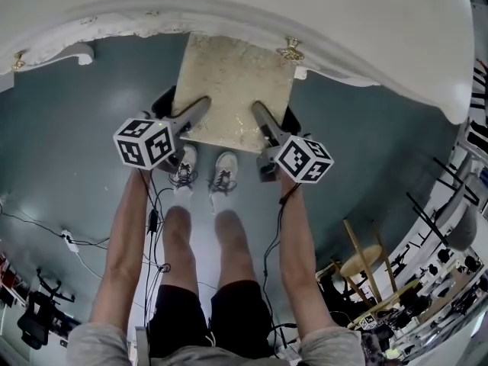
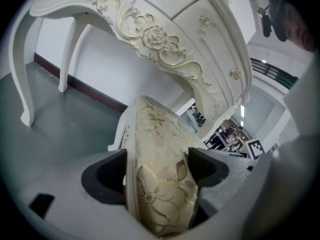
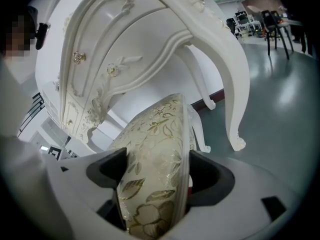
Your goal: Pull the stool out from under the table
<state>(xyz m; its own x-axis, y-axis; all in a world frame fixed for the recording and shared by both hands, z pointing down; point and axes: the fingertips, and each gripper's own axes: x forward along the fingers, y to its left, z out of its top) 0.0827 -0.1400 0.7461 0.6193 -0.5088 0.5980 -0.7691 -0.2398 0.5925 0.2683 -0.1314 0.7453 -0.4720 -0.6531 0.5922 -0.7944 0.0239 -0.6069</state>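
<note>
The stool (image 1: 232, 86) has a cream cushion with gold leaf print and white legs. Most of its seat shows in front of the white carved table (image 1: 244, 10); its far edge is under the table's front. My left gripper (image 1: 200, 107) is shut on the seat's left near edge, and my right gripper (image 1: 259, 114) is shut on the right near edge. In the left gripper view the cushion (image 2: 157, 179) fills the gap between the jaws. The cushion (image 3: 152, 179) is likewise clamped in the right gripper view.
The person's legs and white shoes (image 1: 204, 170) stand right behind the stool. Cables (image 1: 91, 242) trail over the grey floor at left. A round wooden stool (image 1: 364, 261) and clutter stand at right. A curved table leg (image 3: 235, 99) is on the right, another leg (image 2: 22, 74) on the left.
</note>
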